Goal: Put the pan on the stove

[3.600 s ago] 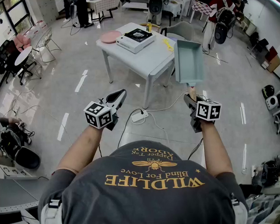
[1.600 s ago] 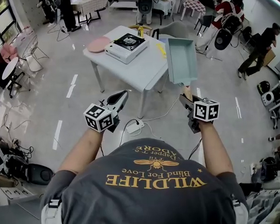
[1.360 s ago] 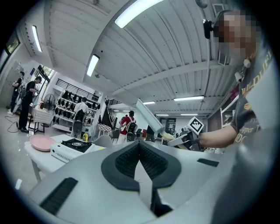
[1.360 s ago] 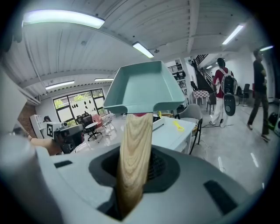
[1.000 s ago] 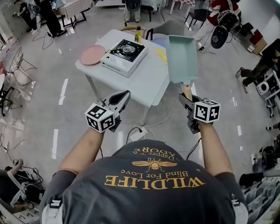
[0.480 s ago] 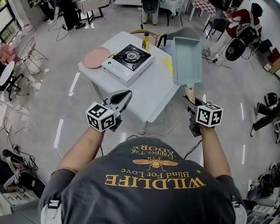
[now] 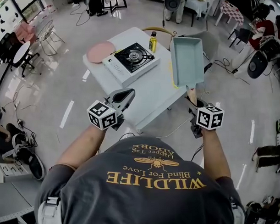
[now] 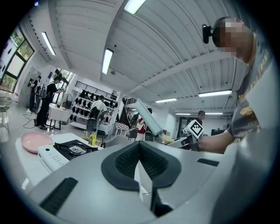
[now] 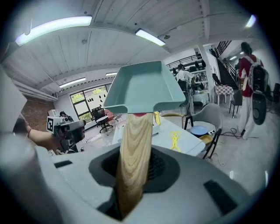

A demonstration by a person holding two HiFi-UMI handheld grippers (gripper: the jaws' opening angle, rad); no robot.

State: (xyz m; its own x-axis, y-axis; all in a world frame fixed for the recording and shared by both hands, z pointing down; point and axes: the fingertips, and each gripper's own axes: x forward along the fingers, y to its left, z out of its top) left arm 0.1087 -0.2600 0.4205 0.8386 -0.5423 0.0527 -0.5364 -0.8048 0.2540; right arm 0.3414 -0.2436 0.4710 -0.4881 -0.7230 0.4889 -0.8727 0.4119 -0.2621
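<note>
A teal rectangular pan [image 7: 188, 61] with a wooden handle [image 7: 191, 94] is held up in the air, over the near right part of the white table [image 7: 153, 92]. My right gripper [image 7: 194, 105] is shut on that handle [image 9: 133, 162], with the pan's body [image 9: 144, 87] tilted up ahead of it. The white portable gas stove [image 7: 131, 62] stands on the table to the left of the pan, nothing on its burner. My left gripper [image 7: 124, 94] hovers shut and empty over the table's near edge; its pads [image 8: 131, 162] meet.
A pink plate [image 7: 100, 52] lies left of the stove and a yellow bottle [image 7: 153, 41] stands behind it. A yellow item [image 9: 175, 139] lies on the table's right part. A grey chair [image 7: 211, 40] stands behind the table; cables run across the floor, people and furniture stand farther off.
The table and stove have come nearer in the head view. Both grippers keep the same pose, the right one still holding the pan by its handle.
</note>
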